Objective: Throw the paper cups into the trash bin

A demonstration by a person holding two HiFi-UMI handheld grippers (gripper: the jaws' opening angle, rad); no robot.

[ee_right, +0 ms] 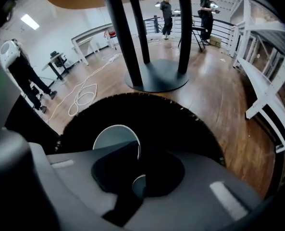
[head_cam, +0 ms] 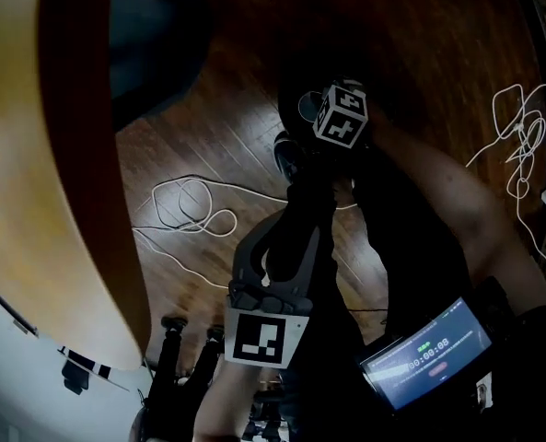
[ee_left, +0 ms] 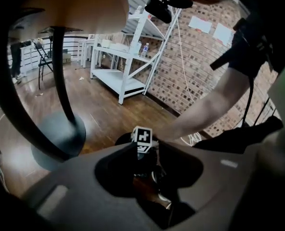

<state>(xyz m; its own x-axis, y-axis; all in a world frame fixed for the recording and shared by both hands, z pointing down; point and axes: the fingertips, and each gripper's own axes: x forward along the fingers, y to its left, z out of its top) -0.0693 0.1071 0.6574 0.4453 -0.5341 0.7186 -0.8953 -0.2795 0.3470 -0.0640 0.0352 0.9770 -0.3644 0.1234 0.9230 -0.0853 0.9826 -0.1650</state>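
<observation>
Pinching 1 paper cup (ee_right: 114, 137) with the right gripper (ee_right: 137, 172) over the trash bin (ee_right: 180, 124); left gripper (ee_left: 149, 177) near the trash bin, part-open, empty.

Low down by the floor, looking past my left gripper (ee_left: 148, 177)

A marker cube (ee_left: 143, 137) sits just past my grey front. It is too dark to tell how my jaws stand. Left of the cube is the table's round base (ee_left: 55, 143). Behind the cube are white shelves (ee_left: 118, 78). From the cube's right, an arm (ee_left: 207, 112) reaches to it.
</observation>
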